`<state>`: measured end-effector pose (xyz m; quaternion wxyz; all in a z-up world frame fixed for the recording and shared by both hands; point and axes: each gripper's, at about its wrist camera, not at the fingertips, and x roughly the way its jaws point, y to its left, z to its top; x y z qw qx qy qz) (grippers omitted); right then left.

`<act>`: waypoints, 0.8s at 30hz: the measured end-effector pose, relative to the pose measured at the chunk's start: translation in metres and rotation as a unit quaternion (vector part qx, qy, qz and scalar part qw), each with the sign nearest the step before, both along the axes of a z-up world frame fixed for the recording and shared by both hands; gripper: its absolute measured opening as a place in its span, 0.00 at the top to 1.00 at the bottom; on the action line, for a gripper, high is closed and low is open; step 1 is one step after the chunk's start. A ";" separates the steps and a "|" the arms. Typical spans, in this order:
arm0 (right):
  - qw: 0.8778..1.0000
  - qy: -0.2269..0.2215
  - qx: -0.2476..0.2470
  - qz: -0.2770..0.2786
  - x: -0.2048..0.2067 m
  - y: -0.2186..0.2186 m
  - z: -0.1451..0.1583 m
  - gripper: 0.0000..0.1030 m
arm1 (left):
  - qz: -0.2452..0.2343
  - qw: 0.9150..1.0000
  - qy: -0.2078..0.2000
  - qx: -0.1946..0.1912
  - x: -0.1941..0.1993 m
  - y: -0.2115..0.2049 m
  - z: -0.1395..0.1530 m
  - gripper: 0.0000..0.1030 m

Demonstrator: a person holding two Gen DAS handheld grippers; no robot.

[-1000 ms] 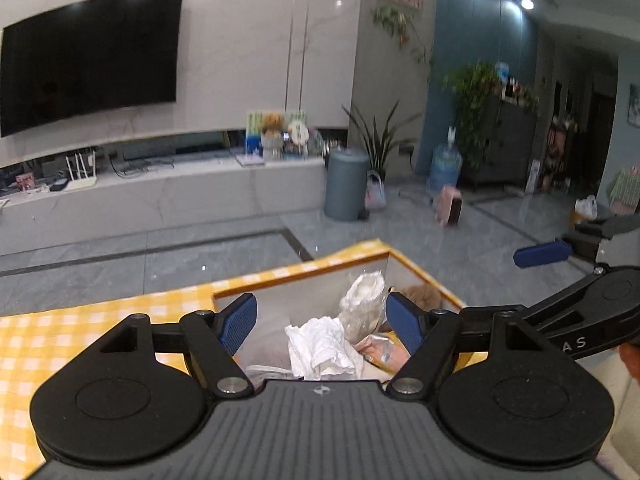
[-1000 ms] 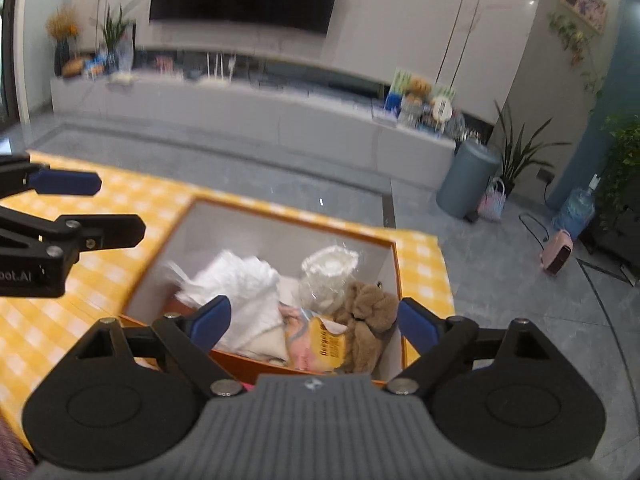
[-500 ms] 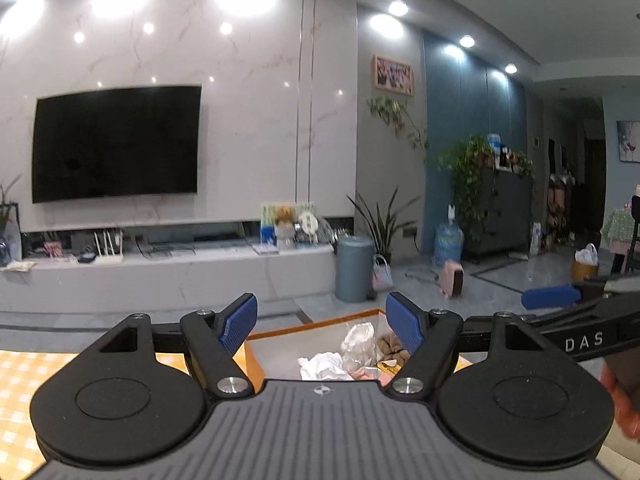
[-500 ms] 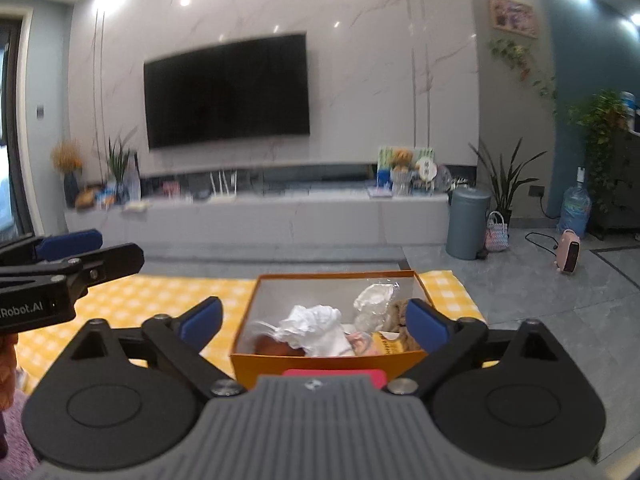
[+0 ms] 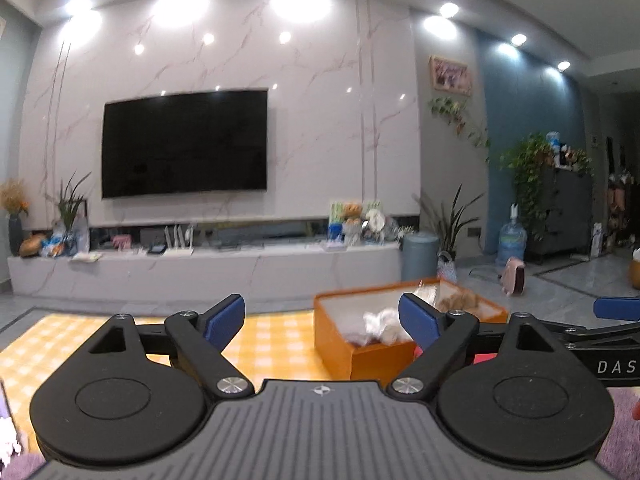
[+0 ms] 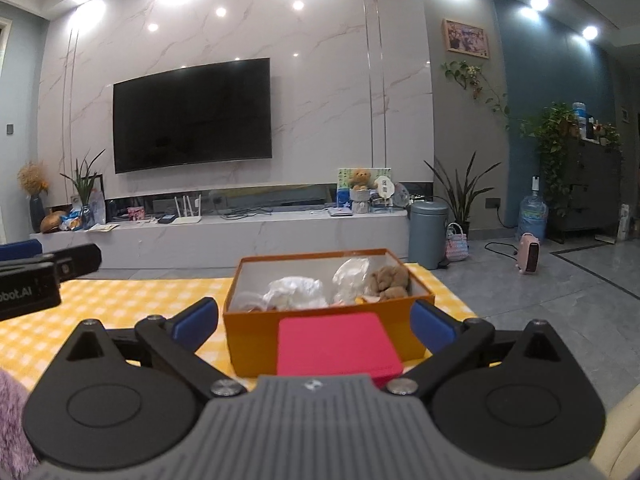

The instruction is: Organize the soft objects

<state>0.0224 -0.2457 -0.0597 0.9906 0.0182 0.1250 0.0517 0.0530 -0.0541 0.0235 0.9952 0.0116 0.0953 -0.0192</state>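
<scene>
An orange box (image 6: 304, 330) stands on the yellow checked tablecloth (image 6: 120, 304). It holds a white cloth (image 6: 296, 294), a clear plastic bag (image 6: 352, 274) and a brown plush toy (image 6: 390, 280). A pink flat block (image 6: 336, 344) lies against its near wall. The box also shows in the left wrist view (image 5: 360, 354). My right gripper (image 6: 314, 322) is open and empty, pulled back in front of the box. My left gripper (image 5: 322, 318) is open and empty, to the left of the box.
A purple fuzzy fabric (image 6: 12, 408) lies at the near left. Beyond the table are the tiled floor, a TV bench (image 6: 224, 236), a grey bin (image 6: 428, 232) and a pink heater (image 6: 528, 258).
Both grippers have pulled back and tilted up from over the box. The box now sits farther off and lower in both views. Both stay open.
</scene>
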 end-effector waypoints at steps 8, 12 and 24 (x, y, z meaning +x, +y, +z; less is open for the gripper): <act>1.000 0.019 -0.016 -0.012 0.006 -0.002 -0.036 0.03 | 0.012 0.999 0.036 0.007 -0.008 0.002 -0.030 0.01; 0.999 0.053 -0.001 -0.009 0.015 -0.008 -0.052 0.03 | 0.011 0.997 0.081 0.000 0.000 0.005 -0.048 0.01; 0.996 0.092 0.001 -0.003 0.029 -0.006 -0.070 0.03 | 0.014 0.991 0.133 0.006 -0.003 0.007 -0.077 0.01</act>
